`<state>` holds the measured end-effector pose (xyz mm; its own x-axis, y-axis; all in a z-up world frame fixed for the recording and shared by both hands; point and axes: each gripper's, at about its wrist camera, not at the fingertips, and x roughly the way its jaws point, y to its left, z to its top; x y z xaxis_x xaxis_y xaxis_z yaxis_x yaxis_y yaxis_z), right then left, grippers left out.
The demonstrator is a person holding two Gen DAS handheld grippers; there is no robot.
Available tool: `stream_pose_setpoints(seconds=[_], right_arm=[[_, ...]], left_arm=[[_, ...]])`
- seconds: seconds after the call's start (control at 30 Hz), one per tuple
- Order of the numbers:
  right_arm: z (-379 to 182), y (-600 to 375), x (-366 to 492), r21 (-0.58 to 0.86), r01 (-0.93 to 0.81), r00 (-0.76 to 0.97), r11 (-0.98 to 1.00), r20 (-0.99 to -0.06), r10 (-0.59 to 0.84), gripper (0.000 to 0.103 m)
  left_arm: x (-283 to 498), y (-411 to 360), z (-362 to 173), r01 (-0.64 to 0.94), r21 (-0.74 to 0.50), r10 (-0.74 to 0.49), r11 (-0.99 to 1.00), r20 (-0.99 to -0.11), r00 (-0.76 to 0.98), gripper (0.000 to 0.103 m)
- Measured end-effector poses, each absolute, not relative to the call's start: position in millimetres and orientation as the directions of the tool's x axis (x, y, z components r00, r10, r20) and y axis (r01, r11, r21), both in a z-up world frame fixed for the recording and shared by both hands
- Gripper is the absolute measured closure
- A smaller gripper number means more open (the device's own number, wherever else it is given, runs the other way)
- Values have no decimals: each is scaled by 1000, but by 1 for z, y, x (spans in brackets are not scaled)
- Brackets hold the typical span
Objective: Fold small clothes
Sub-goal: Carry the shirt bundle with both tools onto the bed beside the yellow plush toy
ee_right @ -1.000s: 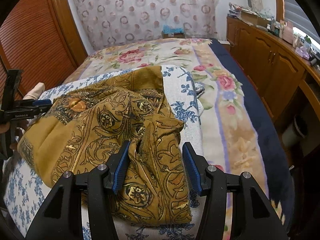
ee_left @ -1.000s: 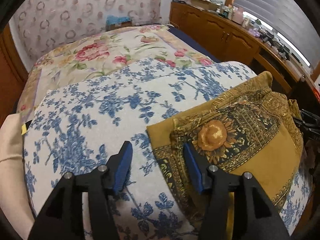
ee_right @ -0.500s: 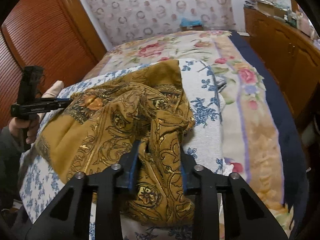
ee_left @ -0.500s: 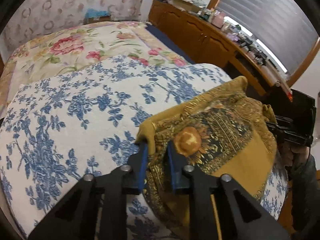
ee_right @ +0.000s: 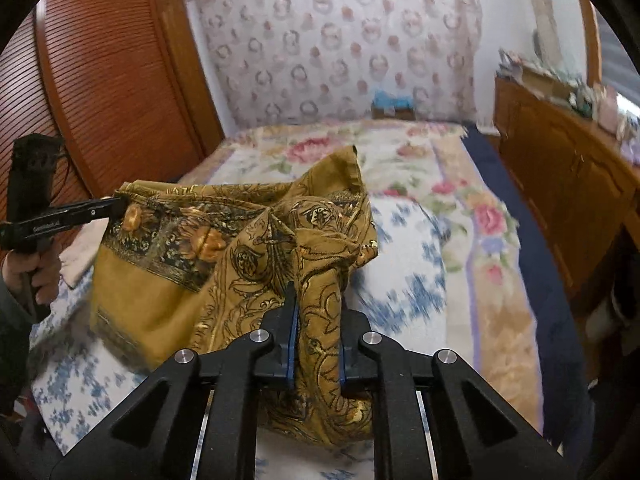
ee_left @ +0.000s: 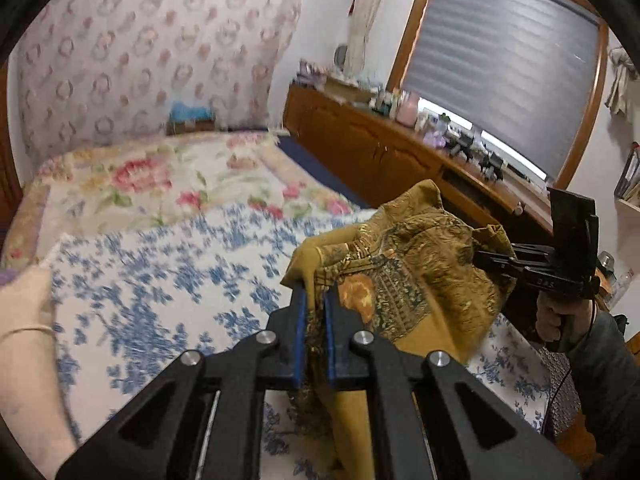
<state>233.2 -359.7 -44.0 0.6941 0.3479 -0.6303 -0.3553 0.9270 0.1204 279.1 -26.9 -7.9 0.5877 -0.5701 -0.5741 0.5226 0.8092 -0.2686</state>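
Both grippers, left [ee_left: 314, 312] and right [ee_right: 316, 304], have just closed their jaws on bunched corners of the mustard-gold paisley-and-sunflower cloth [ee_right: 224, 248], which hangs crumpled between them above the blue-floral white bedcover [ee_left: 160, 292], so every fold remains undone.

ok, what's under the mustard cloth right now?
The blue-flowered cover lies under the mustard cloth, which the left gripper and right gripper have just closed on. The cover directly beneath the hanging folds is hidden.
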Motion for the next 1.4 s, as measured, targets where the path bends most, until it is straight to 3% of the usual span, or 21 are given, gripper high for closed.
stream_pose_setpoints(seconds=[0.27,0.6,0.9,1.1,1.2,1.27,1.4], right_arm=[[0,-271,268,18,-514,677,858,-606,418,93],[39,-75,319,-151,-744,579,651,-633,515,93],[17,113,348,-307,-860,493,407,-704,511,94],[-21,162,378,-285,-854,490,436,-722,488,94],[-29,161,390,-217,-834,489,508,-717,497,86],[-33,153,392,-212,-800,522,561,-707,477,73],[-36,129,385,-185,-729,573,659,-692,439,67]], left_arm=[[239,54,30,430,-219,-479,876,-497,723,99],[176,192,31,160,-148,-209,976,-435,876,99],[141,264,-45,-45,-217,-70,975,-495,866,99],[139,270,-70,-112,-186,-12,976,-562,827,99],[141,271,-70,-114,-172,-6,979,-576,818,99],[141,266,-69,-112,-143,7,983,-588,809,98],[136,253,-57,-107,-88,37,990,-575,817,94]])
